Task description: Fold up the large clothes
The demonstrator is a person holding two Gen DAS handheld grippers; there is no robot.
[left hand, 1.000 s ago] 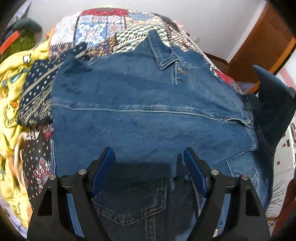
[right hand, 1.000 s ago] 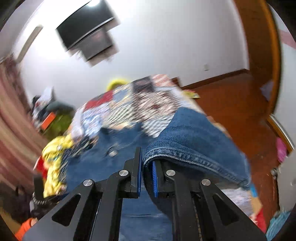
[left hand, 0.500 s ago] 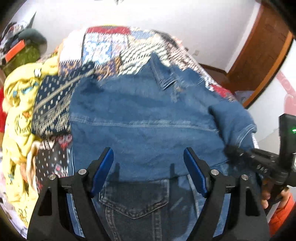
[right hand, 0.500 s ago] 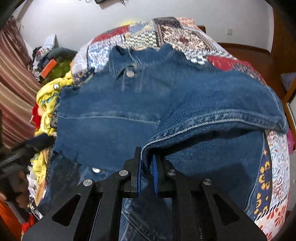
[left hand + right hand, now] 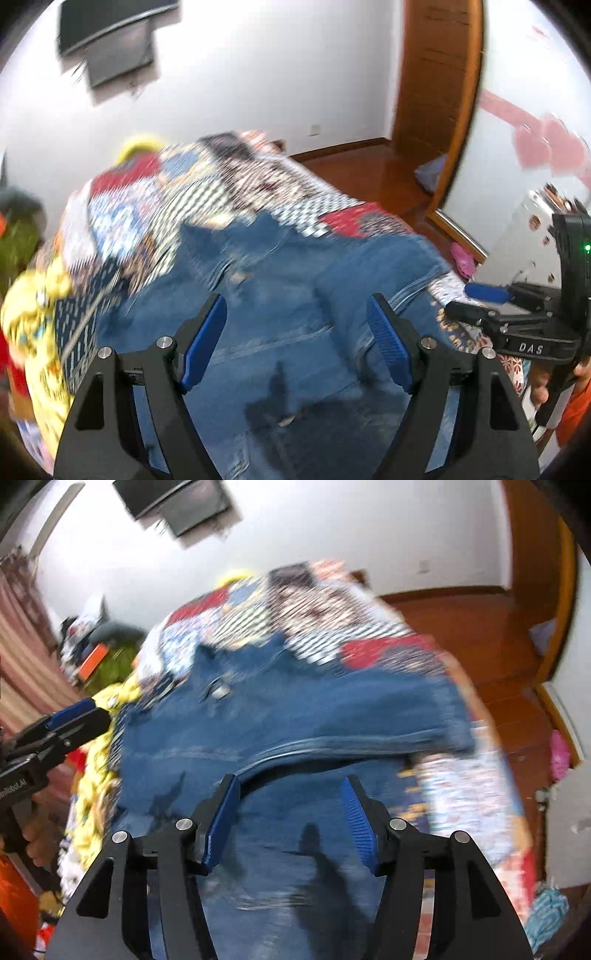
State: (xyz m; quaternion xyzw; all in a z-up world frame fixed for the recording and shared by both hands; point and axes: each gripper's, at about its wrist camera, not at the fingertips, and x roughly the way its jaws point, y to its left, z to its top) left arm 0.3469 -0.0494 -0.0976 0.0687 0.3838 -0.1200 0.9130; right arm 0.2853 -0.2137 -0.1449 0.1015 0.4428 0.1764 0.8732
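Denim jacket: lies spread on the bed, collar toward the far wall, one sleeve folded across the body; blurred in both views
Left tool: jaws wide apart with nothing between the blue pads, hanging above the lower part of the jacket
Right tool: jaws also wide and holding nothing, just above the jacket near the edge of the folded sleeve
Bed: covered with a patchwork quilt in red, blue and checked squares, the jacket on top of it
Yellow cloth: bunched at the left edge of the bed, beside the jacket
Television: dark screen mounted high on the white wall
Floor: reddish wood, to the right of the bed
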